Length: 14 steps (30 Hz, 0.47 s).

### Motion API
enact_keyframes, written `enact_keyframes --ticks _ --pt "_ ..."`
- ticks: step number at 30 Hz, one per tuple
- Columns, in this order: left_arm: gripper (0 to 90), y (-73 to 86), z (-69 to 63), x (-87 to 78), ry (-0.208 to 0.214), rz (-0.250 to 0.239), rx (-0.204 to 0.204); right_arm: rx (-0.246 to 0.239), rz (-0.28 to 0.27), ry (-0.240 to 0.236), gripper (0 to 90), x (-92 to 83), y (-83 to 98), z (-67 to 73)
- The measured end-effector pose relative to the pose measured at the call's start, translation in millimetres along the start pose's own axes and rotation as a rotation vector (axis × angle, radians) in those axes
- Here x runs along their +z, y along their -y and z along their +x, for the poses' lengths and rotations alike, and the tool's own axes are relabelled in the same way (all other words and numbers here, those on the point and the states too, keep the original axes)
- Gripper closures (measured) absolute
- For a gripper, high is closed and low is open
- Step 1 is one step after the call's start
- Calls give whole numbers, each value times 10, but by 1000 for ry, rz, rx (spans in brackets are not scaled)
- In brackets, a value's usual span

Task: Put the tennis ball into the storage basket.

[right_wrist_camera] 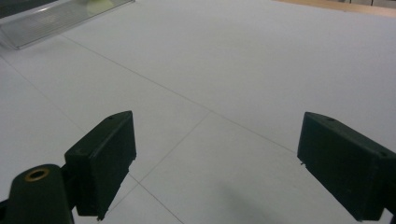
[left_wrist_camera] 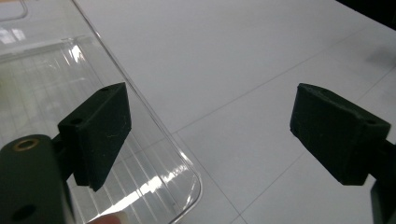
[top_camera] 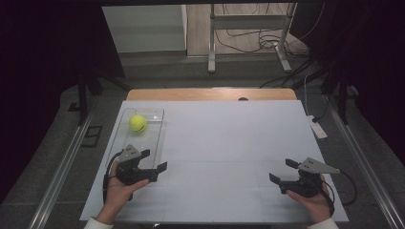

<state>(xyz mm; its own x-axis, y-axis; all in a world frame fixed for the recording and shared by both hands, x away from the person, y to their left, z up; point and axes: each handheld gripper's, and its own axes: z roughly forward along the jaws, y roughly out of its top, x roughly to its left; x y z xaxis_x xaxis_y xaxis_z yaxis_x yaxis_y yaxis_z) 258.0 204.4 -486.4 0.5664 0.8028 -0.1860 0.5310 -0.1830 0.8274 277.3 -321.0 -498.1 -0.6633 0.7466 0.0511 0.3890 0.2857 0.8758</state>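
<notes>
A yellow tennis ball lies in the far part of a clear plastic tray at the left of the white table top. My left gripper hovers over the tray's near right corner, jaws open with nothing between them. One left pad stands above the tray's ribbed floor, the other over the bare table. My right gripper rests low at the table's right front, open and holding nothing. In the right gripper view, the tray appears far off at the top left.
The white sheet covers a wooden table whose far edge shows. A white power strip lies off the right side. A metal stand and cables sit on the floor beyond.
</notes>
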Motion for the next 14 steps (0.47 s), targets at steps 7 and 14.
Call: enact_keyframes --ticks 7,14 --pt "136 16 -17 29 8 5 8 -8 -1 -6 121 14 -1 -8" --pt "136 14 -17 57 3 9 17 -1 -1 -13 121 19 4 -33"
